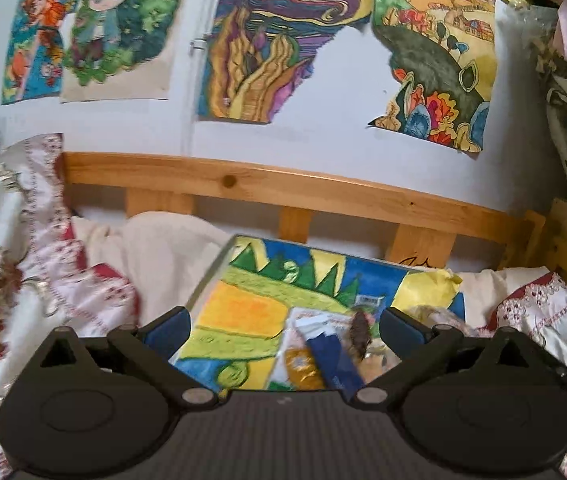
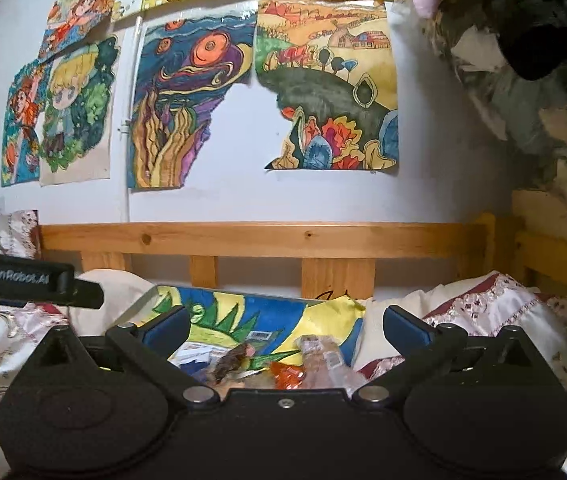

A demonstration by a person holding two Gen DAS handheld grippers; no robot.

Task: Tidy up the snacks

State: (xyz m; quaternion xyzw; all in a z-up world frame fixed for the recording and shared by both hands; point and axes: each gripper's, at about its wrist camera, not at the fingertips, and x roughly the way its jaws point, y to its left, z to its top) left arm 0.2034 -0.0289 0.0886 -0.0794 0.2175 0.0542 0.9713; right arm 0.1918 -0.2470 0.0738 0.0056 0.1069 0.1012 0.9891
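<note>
Several snack packets lie on a painted board (image 1: 243, 308) on the bed. In the left wrist view a blue and white packet (image 1: 333, 354), a gold one (image 1: 303, 368) and a dark brown snack (image 1: 361, 330) sit low between the fingers of my left gripper (image 1: 283, 326), which stands open and holds nothing. In the right wrist view my right gripper (image 2: 285, 326) is open and empty too, above a brown snack (image 2: 231, 362), an orange packet (image 2: 287, 376) and a clear wrapped bar (image 2: 319, 354) on the same painted board (image 2: 267, 310). The left gripper's body (image 2: 23, 280) shows at that view's left edge.
A wooden bed rail (image 1: 283, 188) runs behind the board, with a white wall of drawings (image 1: 275, 40) above it. Patterned bedding (image 1: 15, 264) lies at left and a pillow (image 2: 483, 312) at right. Crumpled fabric and wrapping (image 2: 523, 60) hangs at the upper right.
</note>
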